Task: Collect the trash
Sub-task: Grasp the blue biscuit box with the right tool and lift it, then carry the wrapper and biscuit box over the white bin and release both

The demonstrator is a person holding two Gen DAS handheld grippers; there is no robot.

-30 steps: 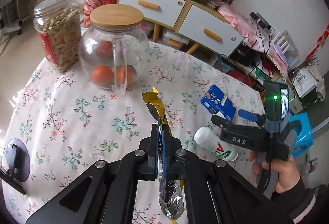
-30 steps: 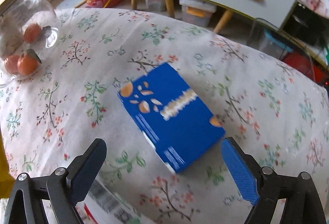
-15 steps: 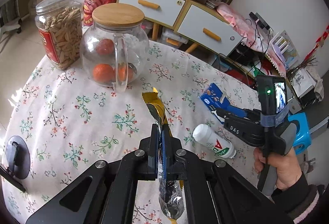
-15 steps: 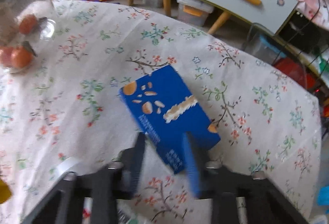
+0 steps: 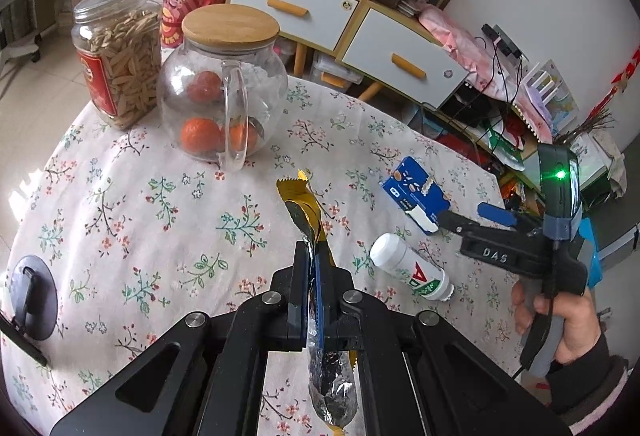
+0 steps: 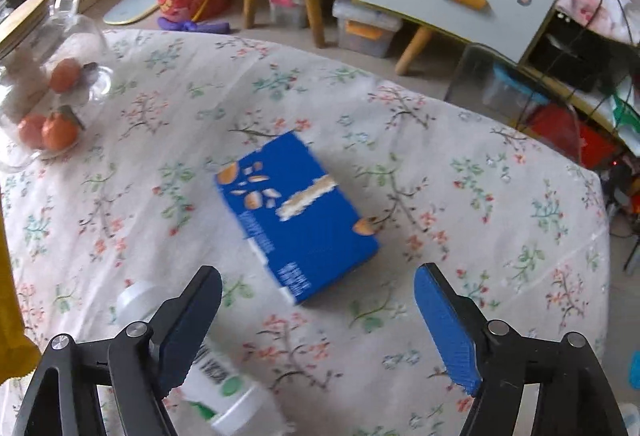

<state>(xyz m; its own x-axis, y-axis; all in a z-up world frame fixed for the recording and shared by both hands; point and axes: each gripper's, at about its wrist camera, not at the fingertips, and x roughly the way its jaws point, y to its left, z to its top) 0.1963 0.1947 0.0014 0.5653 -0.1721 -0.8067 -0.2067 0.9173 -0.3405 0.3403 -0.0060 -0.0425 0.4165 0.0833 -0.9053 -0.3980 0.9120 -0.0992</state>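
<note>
Where pinched — gold wrapper crumpled, foil-lined.

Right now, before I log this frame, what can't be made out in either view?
- Blue box: print is motion-blurred in the right wrist view, too small in the left.
- White bottle: partly behind the right gripper finger, cut off by the bottom edge.
- Gold wrapper: brand unreadable, clamped in the left gripper.

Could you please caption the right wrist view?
Open right hand-held gripper hovers near flat blue cardboard box on floral tablecloth.
</note>
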